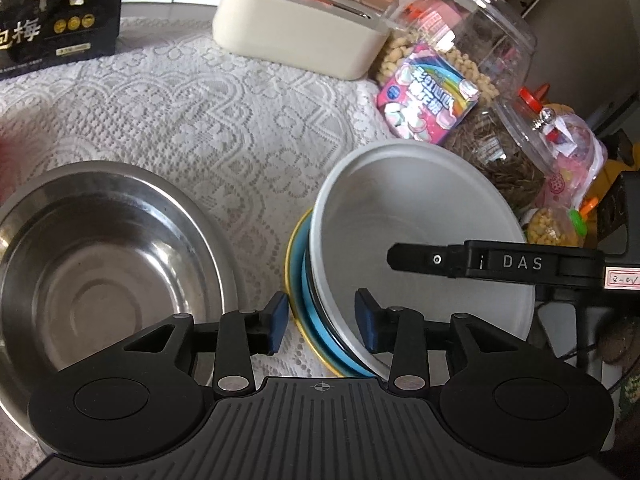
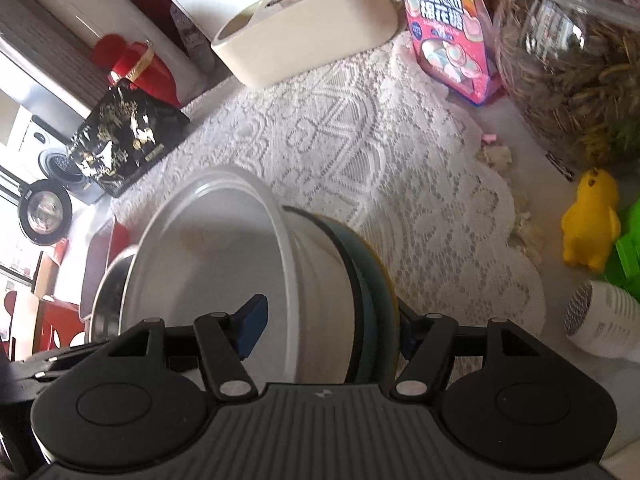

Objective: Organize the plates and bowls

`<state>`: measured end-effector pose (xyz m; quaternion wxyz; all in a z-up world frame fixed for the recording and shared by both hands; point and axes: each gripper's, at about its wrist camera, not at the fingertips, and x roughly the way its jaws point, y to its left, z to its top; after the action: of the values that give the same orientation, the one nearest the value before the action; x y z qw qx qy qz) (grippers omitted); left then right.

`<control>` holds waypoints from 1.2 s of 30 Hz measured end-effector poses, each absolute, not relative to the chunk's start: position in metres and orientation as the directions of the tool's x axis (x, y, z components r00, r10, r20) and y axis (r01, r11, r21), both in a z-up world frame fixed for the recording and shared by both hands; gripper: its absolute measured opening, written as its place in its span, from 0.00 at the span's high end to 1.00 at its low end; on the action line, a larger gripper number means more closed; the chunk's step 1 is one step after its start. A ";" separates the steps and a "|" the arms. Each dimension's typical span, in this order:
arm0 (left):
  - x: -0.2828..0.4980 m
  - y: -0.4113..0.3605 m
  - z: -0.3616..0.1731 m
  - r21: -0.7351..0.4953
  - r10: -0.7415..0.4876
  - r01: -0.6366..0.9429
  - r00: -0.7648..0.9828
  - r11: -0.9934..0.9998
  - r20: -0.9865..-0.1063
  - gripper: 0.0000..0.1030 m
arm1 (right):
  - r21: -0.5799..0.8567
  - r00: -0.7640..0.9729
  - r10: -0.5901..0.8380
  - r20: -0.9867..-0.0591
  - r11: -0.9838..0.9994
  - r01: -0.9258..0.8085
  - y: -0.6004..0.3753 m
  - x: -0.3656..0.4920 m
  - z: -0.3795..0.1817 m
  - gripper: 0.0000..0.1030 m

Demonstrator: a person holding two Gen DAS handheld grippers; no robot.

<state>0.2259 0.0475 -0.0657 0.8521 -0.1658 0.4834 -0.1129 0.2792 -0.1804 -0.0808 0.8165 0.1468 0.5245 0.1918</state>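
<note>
A white lace cloth (image 1: 192,120) covers my table, with a beige box (image 1: 296,36), a black printed box (image 1: 56,12), a pink sweets bag (image 1: 428,96) and clear jars (image 1: 472,32) along its far edge. Near left stands an empty steel bowl (image 1: 108,256). Beside it, apart, a white bowl (image 1: 420,232) sits tilted in a blue plate (image 1: 316,320) with a yellow rim. My left gripper (image 1: 324,320) straddles that stack's near edge, jaws apart, pads not visibly pressing. My right gripper (image 2: 328,328) straddles the white bowl's wall and the plate's rim; whether its pads press, I cannot tell.
</note>
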 end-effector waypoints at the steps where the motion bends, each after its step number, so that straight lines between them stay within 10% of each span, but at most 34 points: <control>1: 0.227 0.048 -0.066 -0.391 -0.349 0.026 0.505 0.920 -0.790 0.61 | 0.435 0.382 0.466 -0.798 0.884 -0.168 -0.179 0.281 -0.080 0.36; 21: 0.225 0.047 -0.035 -0.339 -0.245 -0.027 0.638 0.940 -0.730 0.70 | 0.489 0.420 0.582 -0.697 0.813 -0.315 -0.203 0.314 -0.077 0.35; 31: 0.211 0.025 -0.026 -0.253 -0.234 0.065 0.642 0.965 -0.730 0.85 | 0.073 0.687 0.377 -0.621 0.901 -0.428 -0.189 0.255 -0.043 0.34; 36: 0.212 0.027 -0.022 -0.298 -0.257 0.051 0.652 0.953 -0.713 0.86 | 0.106 0.723 0.410 -0.556 0.898 -0.428 -0.189 0.244 -0.036 0.32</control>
<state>0.2121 0.0267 -0.0222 0.9001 -0.1264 0.4081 -0.0857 0.2437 -0.1889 -0.0362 0.9281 -0.0149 0.2957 0.2257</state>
